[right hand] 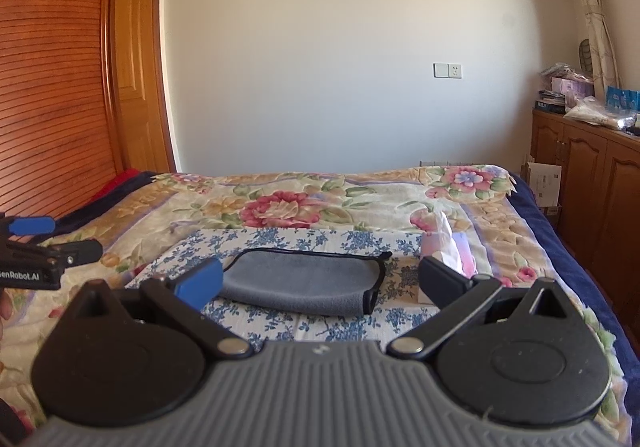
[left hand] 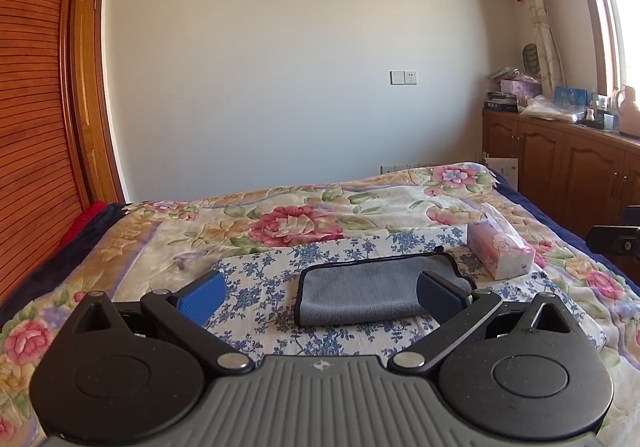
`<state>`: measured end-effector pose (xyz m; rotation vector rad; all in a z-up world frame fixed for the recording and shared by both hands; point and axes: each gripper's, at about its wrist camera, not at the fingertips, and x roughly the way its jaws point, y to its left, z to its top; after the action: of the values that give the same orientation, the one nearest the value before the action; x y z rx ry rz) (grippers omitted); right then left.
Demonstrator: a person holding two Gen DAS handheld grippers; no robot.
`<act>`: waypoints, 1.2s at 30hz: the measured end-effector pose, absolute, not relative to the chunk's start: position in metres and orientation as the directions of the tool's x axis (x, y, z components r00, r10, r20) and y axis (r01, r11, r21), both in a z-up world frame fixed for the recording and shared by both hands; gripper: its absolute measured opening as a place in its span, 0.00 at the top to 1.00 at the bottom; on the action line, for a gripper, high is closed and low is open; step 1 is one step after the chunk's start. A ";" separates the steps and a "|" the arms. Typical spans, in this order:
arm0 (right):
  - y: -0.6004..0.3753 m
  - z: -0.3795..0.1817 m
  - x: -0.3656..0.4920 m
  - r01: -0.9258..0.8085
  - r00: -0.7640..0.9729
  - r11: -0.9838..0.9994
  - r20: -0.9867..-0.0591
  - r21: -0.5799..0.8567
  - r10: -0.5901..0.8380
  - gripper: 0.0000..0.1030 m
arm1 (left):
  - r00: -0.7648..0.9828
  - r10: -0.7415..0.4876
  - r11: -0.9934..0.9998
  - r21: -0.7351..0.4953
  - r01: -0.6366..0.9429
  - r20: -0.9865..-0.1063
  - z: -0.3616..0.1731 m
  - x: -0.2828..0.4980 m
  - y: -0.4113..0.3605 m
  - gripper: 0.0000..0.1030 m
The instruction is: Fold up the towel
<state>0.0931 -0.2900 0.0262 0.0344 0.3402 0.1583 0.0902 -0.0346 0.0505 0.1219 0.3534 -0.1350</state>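
On the bed [left hand: 168, 247], over a big floral quilt [left hand: 280, 223], lies a blue-and-white flowered cloth [left hand: 264, 287], and the grey towel [left hand: 372, 293] sits right in the middle of it. It's already doubled over into a flat rectangle with dark piping round the edge, and a little loop sticks up at its far right corner. From the right wrist camera the same towel [right hand: 304, 283] looks a bit lumpy, with the folded end rolled over on the right side.

Left hand-held gripper [left hand: 320, 297] is released, with blue pads spread wide. It hangs just above the cloth on the near side of the towel and isn't touching it; the right pad overlaps the towel's near right corner in that view, but nothing is pinched. Right hand-held gripper [right hand: 320, 283] is the same deal: spread wide, nothing between the fingers, low over the cloth with the towel lying beyond and between the fingertips. Its left pad covers the towel's left end in the view, and whether they touch is hard to say.

A pink tissue pack [left hand: 500, 251] sits on the bed just beside the towel, to its right, with a tissue poking out. Further back are a plain wall, a wooden door on the left and wooden cabinets [left hand: 560, 167] on the right with clutter on top.
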 end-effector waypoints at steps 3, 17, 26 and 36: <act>-0.291 0.021 0.087 -0.142 0.929 0.988 -0.335 0.060 0.154 0.00 | 0.931 -0.104 0.985 0.096 0.146 -0.350 0.045 0.083 -0.033 0.00; -0.290 0.003 0.069 -0.122 0.927 0.991 -0.351 0.062 0.136 0.00 | 0.932 -0.085 0.987 0.100 0.127 -0.352 0.024 0.060 -0.021 0.00; -0.292 -0.009 0.063 -0.101 0.932 0.994 -0.346 0.037 0.107 0.00 | 0.941 -0.065 0.989 0.106 0.105 -0.332 0.007 0.047 -0.015 0.00; -0.295 -0.014 0.059 -0.074 0.944 0.997 -0.320 0.034 0.082 0.00 | 0.953 -0.047 0.991 0.107 0.082 -0.301 -0.004 0.042 -0.010 0.00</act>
<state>0.0585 -0.2949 -0.0140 0.0219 0.3266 0.0795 0.0418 -0.0105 -0.0044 0.1189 0.3025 -0.0657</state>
